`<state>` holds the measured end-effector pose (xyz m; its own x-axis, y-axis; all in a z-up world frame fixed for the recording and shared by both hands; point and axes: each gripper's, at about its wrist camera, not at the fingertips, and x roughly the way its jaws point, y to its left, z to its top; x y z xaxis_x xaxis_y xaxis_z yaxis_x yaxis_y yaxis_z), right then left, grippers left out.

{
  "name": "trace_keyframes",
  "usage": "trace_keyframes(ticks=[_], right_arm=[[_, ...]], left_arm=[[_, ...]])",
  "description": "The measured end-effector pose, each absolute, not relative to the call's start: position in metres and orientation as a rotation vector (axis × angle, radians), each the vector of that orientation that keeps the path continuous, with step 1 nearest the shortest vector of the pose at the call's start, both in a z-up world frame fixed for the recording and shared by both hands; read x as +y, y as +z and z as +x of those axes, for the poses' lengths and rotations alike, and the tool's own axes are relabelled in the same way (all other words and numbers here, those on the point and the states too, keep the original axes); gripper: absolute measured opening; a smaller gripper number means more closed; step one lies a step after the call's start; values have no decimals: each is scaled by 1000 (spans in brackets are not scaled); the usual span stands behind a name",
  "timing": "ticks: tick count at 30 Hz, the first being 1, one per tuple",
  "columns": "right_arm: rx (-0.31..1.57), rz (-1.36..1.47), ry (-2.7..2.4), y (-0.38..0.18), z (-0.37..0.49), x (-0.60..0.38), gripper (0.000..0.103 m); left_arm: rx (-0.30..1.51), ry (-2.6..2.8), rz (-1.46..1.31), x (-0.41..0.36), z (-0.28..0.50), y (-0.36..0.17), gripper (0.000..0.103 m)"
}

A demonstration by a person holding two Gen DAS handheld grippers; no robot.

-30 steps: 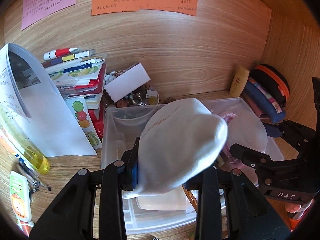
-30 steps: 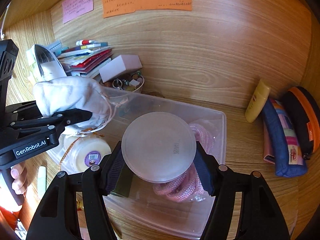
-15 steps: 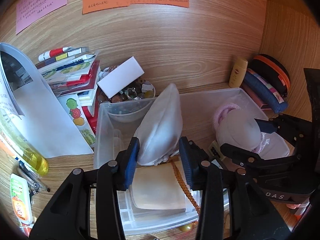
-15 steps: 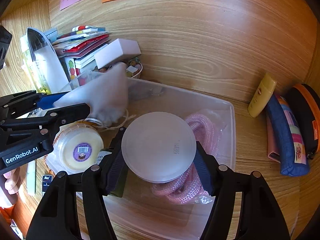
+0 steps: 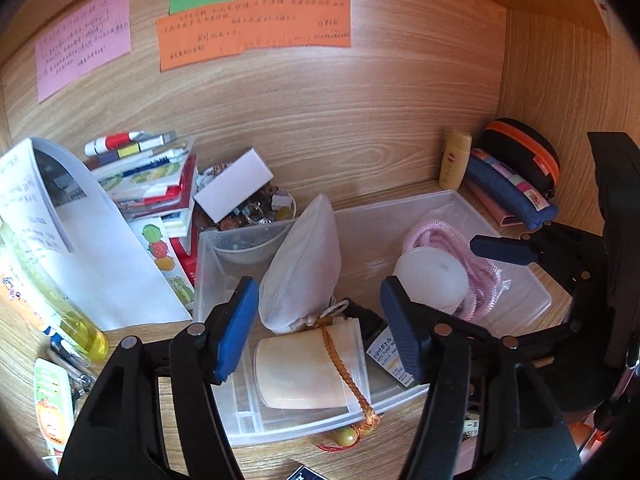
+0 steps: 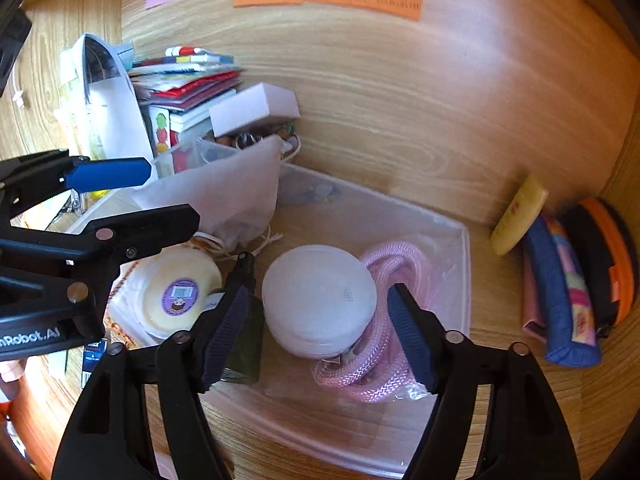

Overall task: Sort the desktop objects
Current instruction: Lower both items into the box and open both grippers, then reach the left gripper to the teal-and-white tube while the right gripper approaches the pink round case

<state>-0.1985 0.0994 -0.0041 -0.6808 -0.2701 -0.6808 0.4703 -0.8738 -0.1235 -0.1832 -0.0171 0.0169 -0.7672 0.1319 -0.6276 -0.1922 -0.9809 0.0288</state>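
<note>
Cloth is the story with our white drawstring pouch [image 5: 300, 264]: it sits propped upright in the clear plastic bin [image 5: 532, 292], leaning on the cream jar [image 5: 300, 368]. Looks light and floppy to us, so we'd pinch it low near the gathered neck, not the loose top. Our left gripper [image 5: 320, 320] is spread wide around it, holding nothing. The right gripper [image 6: 320, 334] is open too, either side of the frosted round lid [image 6: 320, 300] resting on the pink rope [image 6: 376, 360]. That lid looks stiff and probably slick, so edge grip.
</note>
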Motion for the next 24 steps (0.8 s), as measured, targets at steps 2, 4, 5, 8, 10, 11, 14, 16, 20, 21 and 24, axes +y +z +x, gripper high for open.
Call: trace_keyframes(ticks=[2, 4, 5, 8, 10, 11, 14, 16, 20, 21, 24], right_arm=[[402, 947, -2528, 1, -197, 99, 72], [395, 943, -2530, 6, -194, 100, 73], [391, 941, -2532, 8, -192, 102, 74], [377, 931, -2535, 14, -185, 104, 76], [364, 925, -2540, 18, -179, 109, 77], [355, 923, -2539, 20, -176, 111, 77], [318, 917, -2531, 26, -167, 117, 77], [299, 910, -2531, 29, -161, 122, 77], [284, 891, -2529, 34, -145, 129, 79], [279, 889, -2528, 34, -141, 130, 80], [264, 883, -2515, 34, -128, 133, 81]], left_arm=[[141, 2811, -962, -18, -177, 23, 65], [137, 2822, -945, -18, -172, 27, 74], [135, 2829, -933, -19, -168, 29, 77], [155, 2847, -913, -19, -159, 35, 77], [168, 2857, -909, -21, -152, 37, 77], [171, 2859, -910, -22, -148, 38, 77], [160, 2854, -922, -28, -137, 38, 83], [157, 2856, -926, -33, -129, 38, 85], [175, 2875, -940, -43, -114, 36, 87], [174, 2875, -951, -45, -111, 34, 87], [165, 2873, -994, -54, -103, 28, 87]])
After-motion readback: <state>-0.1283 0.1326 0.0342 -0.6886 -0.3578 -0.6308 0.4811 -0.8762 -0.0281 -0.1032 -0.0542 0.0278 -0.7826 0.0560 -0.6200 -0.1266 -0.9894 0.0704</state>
